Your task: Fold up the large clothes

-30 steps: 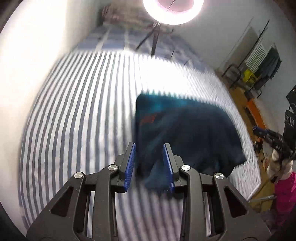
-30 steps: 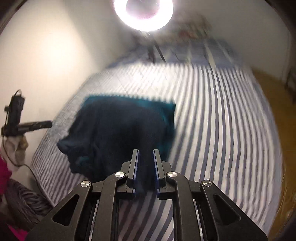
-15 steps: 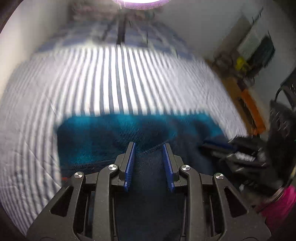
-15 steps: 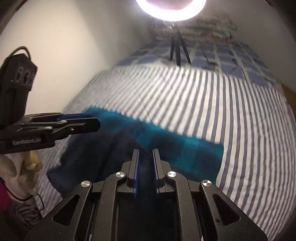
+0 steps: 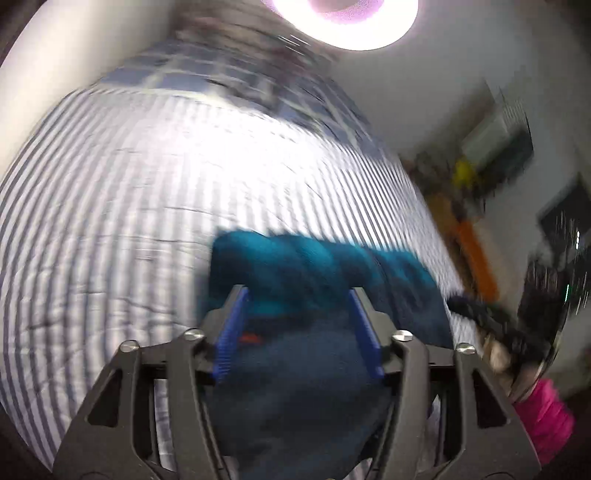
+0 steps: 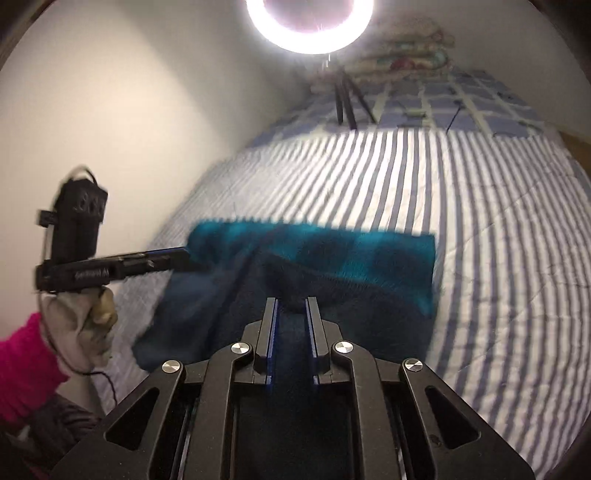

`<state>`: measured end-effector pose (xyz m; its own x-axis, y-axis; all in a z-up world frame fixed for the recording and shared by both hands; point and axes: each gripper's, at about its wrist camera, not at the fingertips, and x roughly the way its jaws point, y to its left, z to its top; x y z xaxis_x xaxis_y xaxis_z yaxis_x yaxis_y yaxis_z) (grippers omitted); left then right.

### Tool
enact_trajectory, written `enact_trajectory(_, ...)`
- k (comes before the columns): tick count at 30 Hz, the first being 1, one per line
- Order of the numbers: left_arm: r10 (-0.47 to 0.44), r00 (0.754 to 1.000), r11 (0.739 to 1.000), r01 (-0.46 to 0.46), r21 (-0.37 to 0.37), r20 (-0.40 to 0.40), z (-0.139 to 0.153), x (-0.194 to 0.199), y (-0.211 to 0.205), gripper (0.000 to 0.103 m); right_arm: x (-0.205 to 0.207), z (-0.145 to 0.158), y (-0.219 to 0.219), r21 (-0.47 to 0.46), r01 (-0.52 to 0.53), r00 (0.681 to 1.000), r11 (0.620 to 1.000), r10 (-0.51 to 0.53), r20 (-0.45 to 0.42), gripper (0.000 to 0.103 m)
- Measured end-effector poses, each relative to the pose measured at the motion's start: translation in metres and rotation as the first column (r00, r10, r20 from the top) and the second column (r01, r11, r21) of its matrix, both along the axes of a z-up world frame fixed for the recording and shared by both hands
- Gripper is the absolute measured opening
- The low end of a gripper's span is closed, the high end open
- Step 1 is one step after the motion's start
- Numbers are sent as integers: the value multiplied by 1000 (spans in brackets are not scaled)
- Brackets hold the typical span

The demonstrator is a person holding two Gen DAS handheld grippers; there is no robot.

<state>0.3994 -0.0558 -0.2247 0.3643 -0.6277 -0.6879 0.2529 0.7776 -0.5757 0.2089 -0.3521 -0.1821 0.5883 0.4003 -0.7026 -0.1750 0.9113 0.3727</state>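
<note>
A dark teal checked fleece garment lies part folded on the striped bed cover. My left gripper hangs over its near layer, and its jaws are opening. Cloth lies between the blue pads, which do not press on it. Seen from the right wrist view, the left gripper reaches the garment's left edge. My right gripper is shut on a dark fold of the garment, with only a narrow gap between the jaws. In the left wrist view the right gripper is a blur.
A ring light on a tripod stands on the far checked bedding, with stacked pillows behind. A white wall runs along the bed's left. A gloved hand and pink sleeve hold the left gripper. Blurred furniture stands beside the bed.
Both grippers have come down toward the bed, bringing the garment's near layer over the far part. The left jaws have spread wider. The right jaws stay narrow on the cloth.
</note>
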Motion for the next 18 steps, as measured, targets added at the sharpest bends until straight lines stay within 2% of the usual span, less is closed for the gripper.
enact_trajectory(2, 103, 988, 989, -114, -97, -112, -15, 17, 29, 58, 2, 7, 4, 3, -16, 1000, 1000, 16, 18, 12)
enact_trajectory(4, 127, 971, 973, -161, -164, -203, -29, 30, 39, 58, 9, 2, 15, -43, -47, 999, 998, 48, 11, 12)
enact_trajectory(6, 99, 961, 966, -155, -207, -259, -43, 41, 37, 58, 15, -16, 25, -97, -71, 997, 993, 68, -38, 13)
enact_trajectory(8, 47, 956, 963, -120, -241, -290, -52, 49, 26, 59, 17, -39, 27, -110, -77, 994, 991, 68, -81, 13)
enact_trajectory(12, 8, 939, 959, -104, -265, -343, -64, 64, 1, 58, 10, -53, 18, -38, -37, 997, 999, 34, -73, 13)
enact_trajectory(13, 19, 937, 953, -123, -277, -350, -67, 67, 0, 50, 10, -54, 17, -30, -34, 997, 999, 32, -74, 13)
enact_trajectory(14, 39, 937, 945, -148, -291, -348, -69, 67, -1, 26, 10, -53, 17, -31, -36, 997, 999, 34, -73, 13)
enact_trajectory(15, 79, 940, 938, -183, -294, -332, -67, 68, -3, 18, 10, -54, 18, -36, -38, 997, 999, 35, -72, 13)
enact_trajectory(16, 116, 944, 935, -209, -287, -310, -66, 67, -2, 16, 11, -54, 18, -43, -39, 997, 998, 36, -71, 13)
enact_trajectory(18, 185, 963, 958, -222, -180, -198, -58, 66, -5, 11, 13, -58, 18, -41, -29, 997, 999, 26, -69, 12)
